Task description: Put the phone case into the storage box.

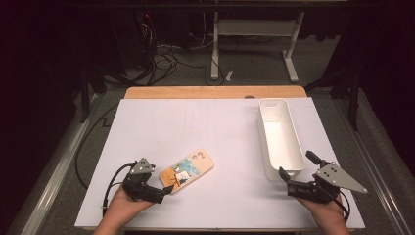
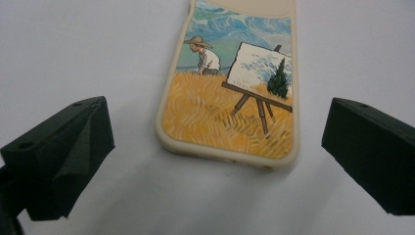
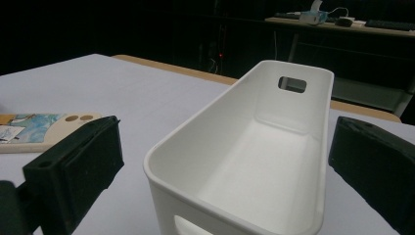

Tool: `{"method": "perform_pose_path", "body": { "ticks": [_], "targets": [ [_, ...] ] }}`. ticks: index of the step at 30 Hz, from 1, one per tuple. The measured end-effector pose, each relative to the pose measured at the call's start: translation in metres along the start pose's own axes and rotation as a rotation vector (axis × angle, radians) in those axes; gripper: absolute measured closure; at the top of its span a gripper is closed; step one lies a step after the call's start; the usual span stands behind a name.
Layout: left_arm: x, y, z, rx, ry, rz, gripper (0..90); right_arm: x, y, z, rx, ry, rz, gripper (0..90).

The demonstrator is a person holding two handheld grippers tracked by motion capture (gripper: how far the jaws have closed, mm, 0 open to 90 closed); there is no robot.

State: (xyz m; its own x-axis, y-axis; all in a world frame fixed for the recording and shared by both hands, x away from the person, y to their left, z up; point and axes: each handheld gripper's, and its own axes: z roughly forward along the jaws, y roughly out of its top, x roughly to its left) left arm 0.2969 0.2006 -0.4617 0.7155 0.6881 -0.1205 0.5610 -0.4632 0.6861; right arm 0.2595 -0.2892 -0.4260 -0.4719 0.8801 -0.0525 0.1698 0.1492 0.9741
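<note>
With jaws apart, the left gripper (image 1: 166,188) is best closed squarely across the phone case (image 1: 188,171)'s near end, left of the white bin (image 1: 280,138).

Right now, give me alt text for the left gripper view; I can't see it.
A phone case printed with a painter at an easel in a wheat field lies flat on the white table, its near end between the left gripper's two open black jaws, neither touching it.
</note>
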Motion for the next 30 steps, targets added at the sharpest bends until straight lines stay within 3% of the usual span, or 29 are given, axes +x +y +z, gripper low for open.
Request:
{"method": "perform_pose_path", "body": {
  "ticks": [8,13,14,15,20,21,24,26,30],
  "targets": [
    [0.008,0.024,0.011,-0.028,-0.025,-0.018,0.1,0.000,0.000,0.001,0.000,0.001,-0.002,0.1],
    [0.006,0.037,0.028,-0.029,-0.016,0.015,0.1,0.002,0.000,0.001,-0.001,0.006,-0.008,0.1],
    [0.003,0.037,0.034,-0.010,0.003,0.049,0.1,0.002,0.000,0.001,-0.001,0.007,-0.009,0.1],
    [0.002,0.037,0.036,0.002,0.002,0.058,0.1,0.002,0.000,0.001,-0.001,0.007,-0.010,0.1],
    [-0.002,0.037,0.037,-0.010,-0.027,0.058,0.1,0.002,0.000,0.001,0.002,0.004,-0.006,0.1],
    [-0.006,0.039,0.038,-0.005,-0.028,0.078,0.1,0.002,0.000,0.001,0.003,0.003,-0.007,0.1],
    [-0.008,0.039,0.041,0.004,-0.030,0.086,0.1,0.003,0.000,0.001,0.004,0.005,-0.011,0.1],
    [-0.011,0.039,0.045,0.043,-0.019,0.108,0.1,0.004,0.001,0.001,0.002,0.006,-0.013,0.1],
    [-0.011,0.040,0.047,0.080,-0.023,0.113,0.1,0.005,0.000,0.001,0.003,0.004,-0.013,0.1]
  ]
}}
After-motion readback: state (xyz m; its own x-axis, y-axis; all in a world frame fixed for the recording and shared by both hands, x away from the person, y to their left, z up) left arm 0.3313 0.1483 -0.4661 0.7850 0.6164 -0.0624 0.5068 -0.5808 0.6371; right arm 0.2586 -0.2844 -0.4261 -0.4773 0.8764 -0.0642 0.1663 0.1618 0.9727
